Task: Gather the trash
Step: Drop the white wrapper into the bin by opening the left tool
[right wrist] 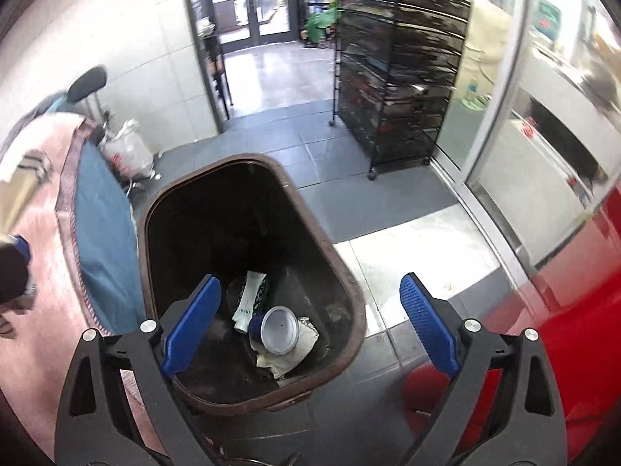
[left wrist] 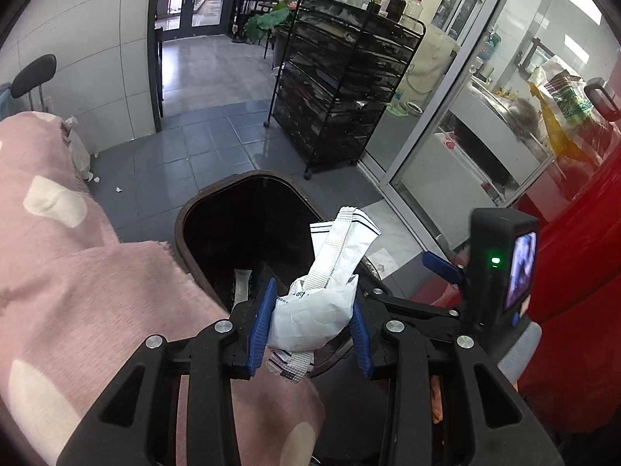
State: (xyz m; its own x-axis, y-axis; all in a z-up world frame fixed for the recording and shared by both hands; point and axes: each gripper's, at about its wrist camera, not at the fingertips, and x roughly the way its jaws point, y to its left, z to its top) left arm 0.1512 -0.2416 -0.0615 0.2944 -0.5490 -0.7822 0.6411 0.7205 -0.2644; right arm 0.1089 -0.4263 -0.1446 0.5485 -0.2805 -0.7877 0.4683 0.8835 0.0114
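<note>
White wrapper (left wrist: 318,303), crumpled, w/ striped edge, is pinched between blue pads of left gripper (left wrist: 310,320), held just over the near rim of the bin (left wrist: 186,213). Bin: dark inside, brown rim, stands on the floor. In it, seen from right wrist: cup (right wrist: 277,330) w/ white lid, a white tube (right wrist: 248,303), crumpled paper (right wrist: 287,357). Right gripper (right wrist: 310,322) spread wide, nothing between its pads, hanging above the bin's near half.

Floor (left wrist: 217,139) = grey tiles, a paler patch by the glass door (left wrist: 458,116). Pink blanket (left wrist: 77,272) w/ white spots to the left, touching the bin rim. Red surface (left wrist: 582,272) on the right. Black wire rack (left wrist: 341,97) on wheels beyond, bottles on top. White tiled wall (left wrist: 97,39) left, black stool (left wrist: 33,73) by it; doorway behind.
</note>
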